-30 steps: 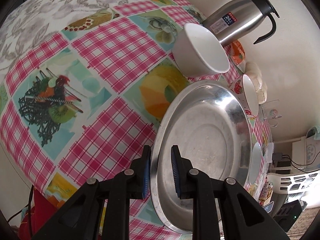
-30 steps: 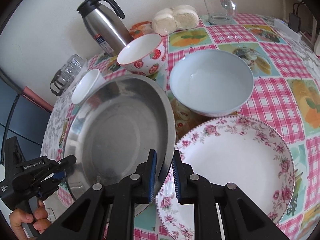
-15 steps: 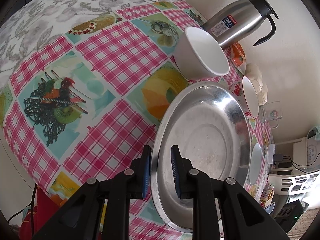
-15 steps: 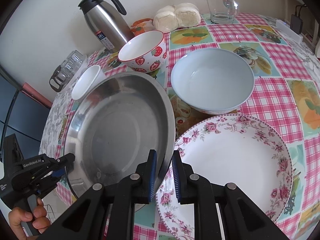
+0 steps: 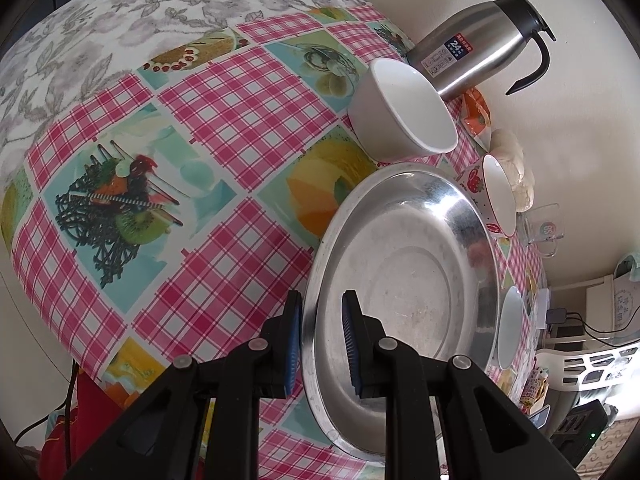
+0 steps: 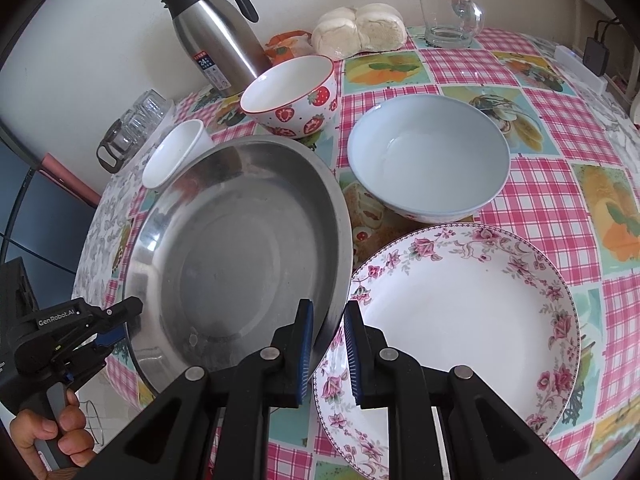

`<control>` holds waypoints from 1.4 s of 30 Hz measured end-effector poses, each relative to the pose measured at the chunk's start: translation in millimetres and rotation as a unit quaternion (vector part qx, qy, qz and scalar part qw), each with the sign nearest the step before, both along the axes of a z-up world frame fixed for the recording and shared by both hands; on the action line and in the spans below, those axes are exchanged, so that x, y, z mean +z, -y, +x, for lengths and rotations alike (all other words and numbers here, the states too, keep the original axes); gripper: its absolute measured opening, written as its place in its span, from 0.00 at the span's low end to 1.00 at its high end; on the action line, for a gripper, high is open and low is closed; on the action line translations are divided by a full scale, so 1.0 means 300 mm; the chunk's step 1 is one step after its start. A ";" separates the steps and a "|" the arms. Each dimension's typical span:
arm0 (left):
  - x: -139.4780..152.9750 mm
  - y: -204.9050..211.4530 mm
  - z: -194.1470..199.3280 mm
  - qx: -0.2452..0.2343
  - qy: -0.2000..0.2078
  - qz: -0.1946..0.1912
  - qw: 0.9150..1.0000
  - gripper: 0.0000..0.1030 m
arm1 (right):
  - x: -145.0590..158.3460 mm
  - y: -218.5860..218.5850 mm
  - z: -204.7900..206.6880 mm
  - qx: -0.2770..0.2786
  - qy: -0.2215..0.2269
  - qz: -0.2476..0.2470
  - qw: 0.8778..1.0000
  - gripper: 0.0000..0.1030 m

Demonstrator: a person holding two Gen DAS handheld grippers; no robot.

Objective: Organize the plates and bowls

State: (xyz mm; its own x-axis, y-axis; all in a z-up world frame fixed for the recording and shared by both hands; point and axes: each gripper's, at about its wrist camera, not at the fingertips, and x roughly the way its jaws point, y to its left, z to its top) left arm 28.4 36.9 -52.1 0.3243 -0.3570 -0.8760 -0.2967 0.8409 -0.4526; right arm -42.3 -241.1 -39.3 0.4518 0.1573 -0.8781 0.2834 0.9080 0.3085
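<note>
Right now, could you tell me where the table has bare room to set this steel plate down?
Bare cloth lies left of the steel plate, before the white cup. It is crowded around the flowered plate, blue bowl and strawberry bowl.

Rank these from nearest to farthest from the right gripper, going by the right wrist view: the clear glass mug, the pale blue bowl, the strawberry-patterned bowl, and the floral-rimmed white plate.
From the right gripper:
1. Floral-rimmed white plate, right beside it, to the right.
2. Pale blue bowl, ahead, just beyond the plate.
3. Strawberry-patterned bowl, farther back, slightly left.
4. Clear glass mug, at the far edge, back right.
</note>
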 end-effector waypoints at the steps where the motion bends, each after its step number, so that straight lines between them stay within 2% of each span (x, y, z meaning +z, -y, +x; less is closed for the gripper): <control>1: 0.001 0.000 -0.001 0.001 0.000 0.000 1.000 0.20 | 0.001 -0.001 -0.001 0.000 0.000 0.000 1.000 0.17; 11: 0.006 -0.006 -0.004 0.006 0.000 -0.006 1.000 0.20 | 0.009 -0.007 -0.013 -0.002 0.000 -0.003 1.000 0.18; 18: 0.042 -0.023 -0.004 0.019 0.020 0.023 0.999 0.21 | 0.032 -0.002 -0.027 -0.011 0.001 -0.010 1.000 0.18; 20: 0.060 -0.028 -0.003 0.024 0.030 0.037 0.999 0.23 | 0.044 0.000 -0.034 -0.016 0.003 -0.015 1.000 0.18; 21: 0.070 -0.031 -0.003 0.028 0.036 0.043 0.998 0.28 | 0.052 0.002 -0.038 -0.019 0.005 -0.017 1.000 0.18; 25: 0.103 -0.033 -0.005 0.031 0.055 0.063 0.996 0.46 | 0.094 0.007 -0.053 -0.029 0.021 -0.033 0.999 0.29; 26: 0.111 -0.027 -0.003 0.028 0.058 0.074 0.995 0.47 | 0.102 0.004 -0.053 -0.030 0.026 -0.038 0.999 0.32; 28: 0.123 -0.015 -0.003 0.022 0.062 0.092 0.994 0.53 | 0.121 -0.003 -0.056 -0.030 0.036 -0.047 0.998 0.46; 29: 0.127 -0.009 -0.003 0.018 0.063 0.098 0.993 0.54 | 0.128 -0.004 -0.053 -0.030 0.039 -0.050 0.997 0.58; 30: 0.128 -0.004 -0.002 0.014 0.063 0.102 0.993 0.58 | 0.134 -0.008 -0.053 -0.030 0.043 -0.054 0.997 0.63; 32: 0.130 0.002 -0.001 0.007 0.063 0.105 0.992 0.64 | 0.142 -0.012 -0.051 -0.028 0.047 -0.057 0.997 0.66; 34: 0.133 0.013 0.001 0.000 0.065 0.110 0.992 0.72 | 0.145 -0.013 -0.050 -0.027 0.052 -0.058 0.997 0.76; 36: 0.139 0.030 0.005 -0.011 0.071 0.120 0.990 0.76 | 0.145 -0.014 -0.050 -0.027 0.055 -0.061 0.996 0.81; 41: 0.160 0.076 -0.002 -0.039 0.098 0.148 0.983 0.78 | 0.152 -0.017 -0.049 -0.026 0.067 -0.067 0.995 1.00; 42: 0.166 0.084 -0.004 -0.044 0.105 0.152 0.982 0.81 | 0.154 -0.017 -0.049 -0.024 0.070 -0.069 0.995 1.00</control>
State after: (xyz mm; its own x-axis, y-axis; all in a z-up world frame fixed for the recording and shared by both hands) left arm 27.1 11.6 -2.3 0.4883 -0.1234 -0.8639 -0.1444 0.9649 -0.2194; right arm -57.0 -235.8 6.9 0.5755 0.0147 -0.8177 0.2911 0.9307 0.2215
